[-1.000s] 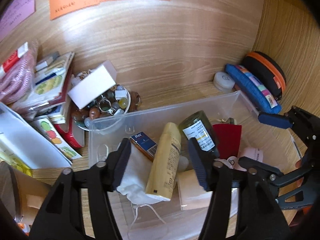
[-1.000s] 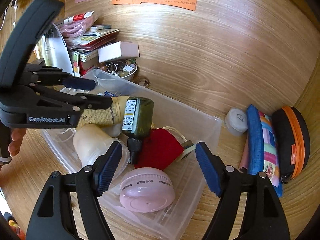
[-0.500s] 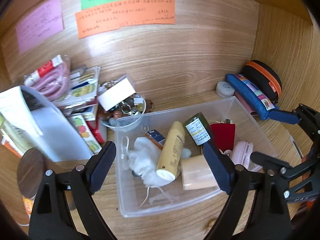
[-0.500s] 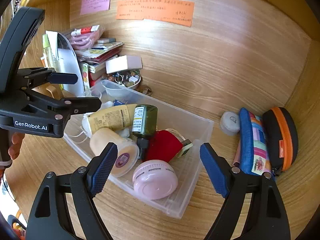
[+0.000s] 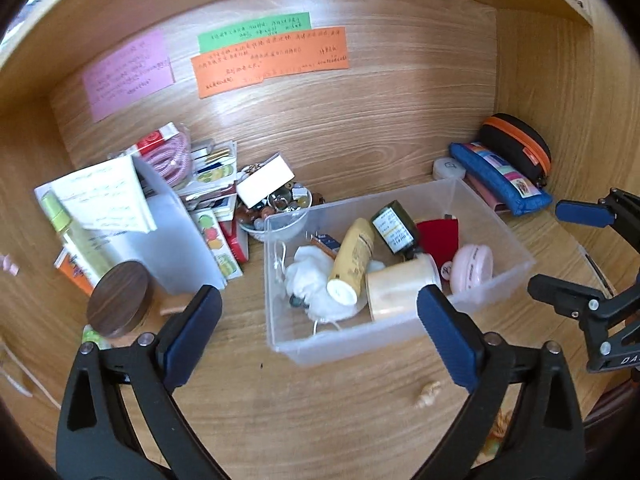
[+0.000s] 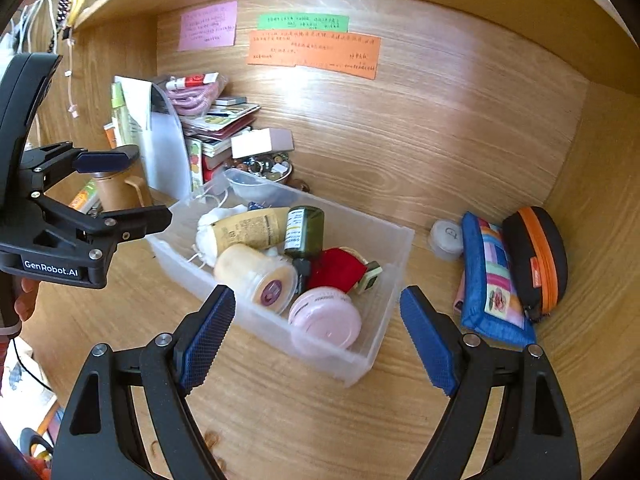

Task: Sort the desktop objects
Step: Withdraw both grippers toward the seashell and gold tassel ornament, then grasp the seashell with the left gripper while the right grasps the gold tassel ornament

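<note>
Left hand-held gripper [image 5: 318,314] just opening wide, empty, right hand-held gripper [image 6: 316,316] agape

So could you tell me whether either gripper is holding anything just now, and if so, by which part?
Nothing is held. The left gripper, its jaws just opened wider, and the right gripper both stand open and empty in front of the clear bin.

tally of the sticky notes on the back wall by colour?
Pink paper note: 1
Green paper note: 1
Orange paper note: 1
Total: 3, all stuck on the wooden back wall.
</note>
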Motion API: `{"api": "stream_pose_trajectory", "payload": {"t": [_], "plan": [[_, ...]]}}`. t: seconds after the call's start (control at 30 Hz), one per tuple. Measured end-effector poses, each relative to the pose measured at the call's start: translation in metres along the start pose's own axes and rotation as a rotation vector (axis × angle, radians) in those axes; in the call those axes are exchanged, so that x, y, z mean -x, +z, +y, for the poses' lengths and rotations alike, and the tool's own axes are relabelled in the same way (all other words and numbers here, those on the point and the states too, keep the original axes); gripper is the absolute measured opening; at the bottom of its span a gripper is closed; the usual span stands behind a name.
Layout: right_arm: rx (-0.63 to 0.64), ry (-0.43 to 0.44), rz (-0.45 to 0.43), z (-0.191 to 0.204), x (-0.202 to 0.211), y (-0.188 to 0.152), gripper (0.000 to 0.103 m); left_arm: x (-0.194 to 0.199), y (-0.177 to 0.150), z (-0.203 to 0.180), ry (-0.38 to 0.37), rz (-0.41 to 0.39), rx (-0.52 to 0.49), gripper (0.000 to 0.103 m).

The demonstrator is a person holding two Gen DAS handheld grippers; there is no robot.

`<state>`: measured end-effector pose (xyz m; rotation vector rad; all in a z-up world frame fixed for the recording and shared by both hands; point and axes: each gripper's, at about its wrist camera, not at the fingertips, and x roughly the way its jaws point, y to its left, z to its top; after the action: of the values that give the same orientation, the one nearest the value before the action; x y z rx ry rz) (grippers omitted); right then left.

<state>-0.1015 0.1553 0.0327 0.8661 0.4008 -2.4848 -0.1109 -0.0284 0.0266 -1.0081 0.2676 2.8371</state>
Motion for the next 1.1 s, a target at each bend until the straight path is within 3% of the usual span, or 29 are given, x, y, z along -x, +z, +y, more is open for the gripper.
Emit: {"api": "stream_pose_trajectory", "payload": {"t": [0.27,0.57,0.73,0.9,1.03,1.1], "plan": [[-0.031,0.051,-0.015,0.011,0.027,-0.032,0.083,0.020,-0.039,-0.005,-0.007,0.019,0.027,0.100],[-0.070,0.167,0.067,0.037,0.018,-0.092,0.079,0.011,-0.088,-0.024,-0.045,0.108,0.047,0.100],[-0.022,0.217,0.104,0.058,0.011,-0.120,0.062,0.008,-0.107,-0.026,-0.066,0.138,0.070,0.100],[0.001,0.269,0.179,0.072,-0.010,-0.133,0.035,0.002,-0.118,-0.025,-0.083,0.173,0.088,0.100],[0.000,0.275,0.176,0.075,-0.014,-0.134,0.028,-0.005,-0.119,-0.027,-0.093,0.190,0.089,0.100],[0.000,0.278,0.174,0.075,-0.015,-0.133,0.019,-0.010,-0.119,-0.029,-0.096,0.199,0.083,0.100]]}}
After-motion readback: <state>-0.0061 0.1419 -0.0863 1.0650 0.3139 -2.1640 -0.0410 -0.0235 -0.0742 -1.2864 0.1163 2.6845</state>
